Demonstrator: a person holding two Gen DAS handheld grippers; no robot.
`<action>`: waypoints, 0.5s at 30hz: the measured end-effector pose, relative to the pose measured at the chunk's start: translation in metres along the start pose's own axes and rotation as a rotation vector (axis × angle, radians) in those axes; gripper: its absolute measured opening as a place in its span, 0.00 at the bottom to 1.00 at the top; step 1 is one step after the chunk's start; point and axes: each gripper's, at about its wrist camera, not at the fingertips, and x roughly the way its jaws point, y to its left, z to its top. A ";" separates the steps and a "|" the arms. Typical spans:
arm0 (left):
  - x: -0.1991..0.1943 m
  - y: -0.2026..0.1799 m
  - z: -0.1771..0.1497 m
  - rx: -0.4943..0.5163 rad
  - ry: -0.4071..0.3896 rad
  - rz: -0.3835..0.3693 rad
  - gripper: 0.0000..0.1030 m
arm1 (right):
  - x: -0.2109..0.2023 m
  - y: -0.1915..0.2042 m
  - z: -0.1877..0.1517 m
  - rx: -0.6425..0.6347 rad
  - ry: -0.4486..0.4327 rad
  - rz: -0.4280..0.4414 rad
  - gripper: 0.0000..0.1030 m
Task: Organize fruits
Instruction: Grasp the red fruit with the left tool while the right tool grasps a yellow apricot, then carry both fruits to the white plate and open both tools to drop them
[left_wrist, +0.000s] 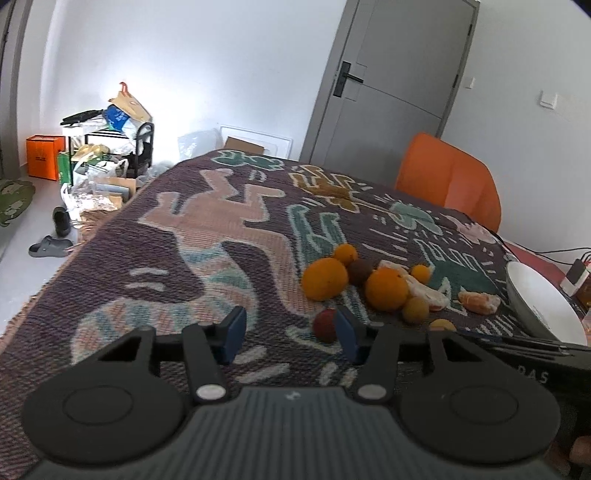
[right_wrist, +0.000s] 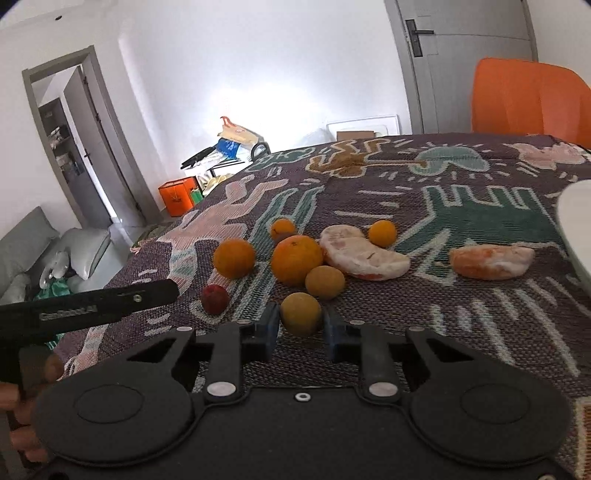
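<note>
The patterned blanket (right_wrist: 461, 206) covers the whole tabletop. In the right wrist view it runs from the far edge at 12 o'clock down under the gripper, with wide bare cloth at 1 to 3 o'clock and more at 10 o'clock toward the left edge. An orange chair (right_wrist: 528, 96) stands behind the far edge at 1 o'clock. The white bowl (left_wrist: 539, 299) sits at the blanket's right side, at 3 o'clock in the left wrist view; the part of its inside that shows holds no fruit.

The fruits lie in a loose cluster at the centre of the cloth. Two large oranges (right_wrist: 296, 259) sit side by side, the left orange (right_wrist: 234, 257) slightly apart. A peeled citrus half (right_wrist: 364, 253) lies touching the right orange at its 3 o'clock, and a second peeled piece (right_wrist: 491, 261) lies well apart, near the bowl. A small tangerine (right_wrist: 382, 232) sits just behind the peeled half, another small one (right_wrist: 282, 229) at the cluster's 11 o'clock. A yellow plum (right_wrist: 325, 281) sits just in front of the big orange, and a red plum (right_wrist: 214, 298) lies at 9 o'clock.

The right gripper (right_wrist: 301, 326) is spread wide, its blue pads either side of a second yellow plum (right_wrist: 300, 314) with a gap at each side. The left gripper (left_wrist: 291, 334) is released too, nothing between its pads, the red plum just beside its right finger.
</note>
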 end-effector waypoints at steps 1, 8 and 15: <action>0.002 -0.002 0.000 0.002 0.002 -0.006 0.48 | -0.002 -0.002 0.000 0.004 -0.003 0.000 0.23; 0.017 -0.017 -0.003 0.022 0.024 -0.022 0.38 | -0.020 -0.017 -0.001 0.032 -0.030 -0.025 0.23; 0.030 -0.026 -0.006 0.024 0.038 0.000 0.21 | -0.040 -0.037 -0.004 0.063 -0.066 -0.059 0.23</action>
